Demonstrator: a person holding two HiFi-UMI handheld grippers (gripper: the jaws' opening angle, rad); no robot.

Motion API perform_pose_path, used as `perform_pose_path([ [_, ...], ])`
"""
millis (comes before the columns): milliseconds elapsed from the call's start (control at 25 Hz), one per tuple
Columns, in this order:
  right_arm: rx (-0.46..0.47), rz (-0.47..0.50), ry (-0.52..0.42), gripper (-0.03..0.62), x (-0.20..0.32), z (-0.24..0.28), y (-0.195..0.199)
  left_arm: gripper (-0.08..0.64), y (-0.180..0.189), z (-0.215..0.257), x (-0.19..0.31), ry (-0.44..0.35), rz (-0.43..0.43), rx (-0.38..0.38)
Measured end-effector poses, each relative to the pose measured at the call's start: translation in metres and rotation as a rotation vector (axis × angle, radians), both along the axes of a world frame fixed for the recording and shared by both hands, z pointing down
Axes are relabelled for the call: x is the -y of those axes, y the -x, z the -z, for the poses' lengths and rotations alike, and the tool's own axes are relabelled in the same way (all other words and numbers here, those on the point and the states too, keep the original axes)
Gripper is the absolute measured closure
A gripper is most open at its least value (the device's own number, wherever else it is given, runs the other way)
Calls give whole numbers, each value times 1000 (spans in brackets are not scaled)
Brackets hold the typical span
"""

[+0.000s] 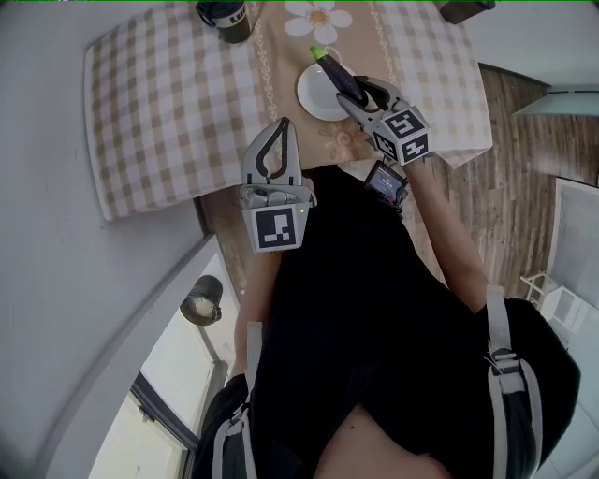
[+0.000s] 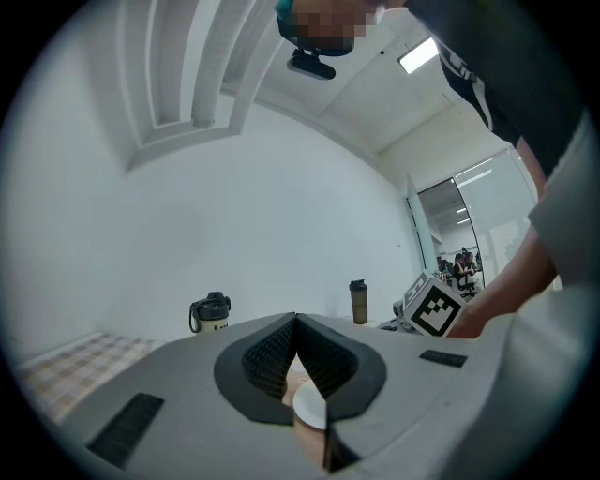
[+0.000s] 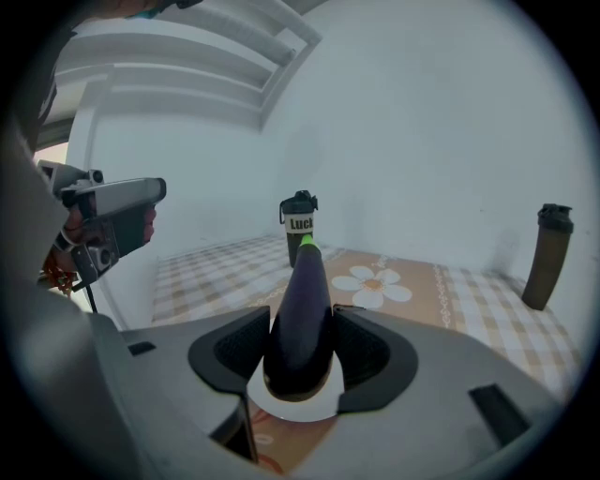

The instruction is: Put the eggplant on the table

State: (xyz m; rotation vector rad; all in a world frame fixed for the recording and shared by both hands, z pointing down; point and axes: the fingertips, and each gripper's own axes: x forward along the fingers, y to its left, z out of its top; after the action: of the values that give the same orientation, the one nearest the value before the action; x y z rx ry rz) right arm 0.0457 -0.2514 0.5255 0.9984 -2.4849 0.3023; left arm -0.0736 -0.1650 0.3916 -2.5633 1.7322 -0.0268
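A dark purple eggplant point(image 1: 337, 73) with a green stem end sticks out of my right gripper point(image 1: 358, 94), which is shut on its thick end. It hangs over a white plate point(image 1: 314, 98) on the checked tablecloth point(image 1: 159, 103). In the right gripper view the eggplant point(image 3: 302, 309) points away between the pads of the right gripper point(image 3: 302, 326), with the plate point(image 3: 291, 410) just below. My left gripper point(image 1: 282, 123) hovers by the table's near edge, jaws shut with nothing in them. In the left gripper view the left gripper point(image 2: 295, 321) has its tips touching.
A tan runner with a daisy print point(image 1: 318, 17) runs down the table's middle. A black-lidded mug point(image 1: 227, 19) stands at the far left of the runner and a dark shaker bottle point(image 3: 547, 255) at the far right. Wooden floor point(image 1: 524, 150) lies right of the table.
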Motion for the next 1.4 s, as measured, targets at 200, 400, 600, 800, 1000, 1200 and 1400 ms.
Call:
perform_pose_path([
  [200,-30,10,41,373,2,-16,-1,568,0,-6,6,14,4,-5],
  [400,-67,7,87,373,3,-28,-2,568,1,-5,9,26,0,-24],
  [600,-74,14,104,373,5,-41,-2,568,0,-13,12,39,6,-26],
  [800,-81,25,120,373,6,-50,1,568,3,-17,14,46,13,-32],
  [1000,-93,32,136,373,4,-58,6,568,8,-17,18,47,19,-28],
  [1200,-125,23,155,371,1,-55,8,568,18,-10,18,48,28,-58],
  [1400,-139,23,178,371,3,-58,8,568,20,-8,22,66,31,-60],
])
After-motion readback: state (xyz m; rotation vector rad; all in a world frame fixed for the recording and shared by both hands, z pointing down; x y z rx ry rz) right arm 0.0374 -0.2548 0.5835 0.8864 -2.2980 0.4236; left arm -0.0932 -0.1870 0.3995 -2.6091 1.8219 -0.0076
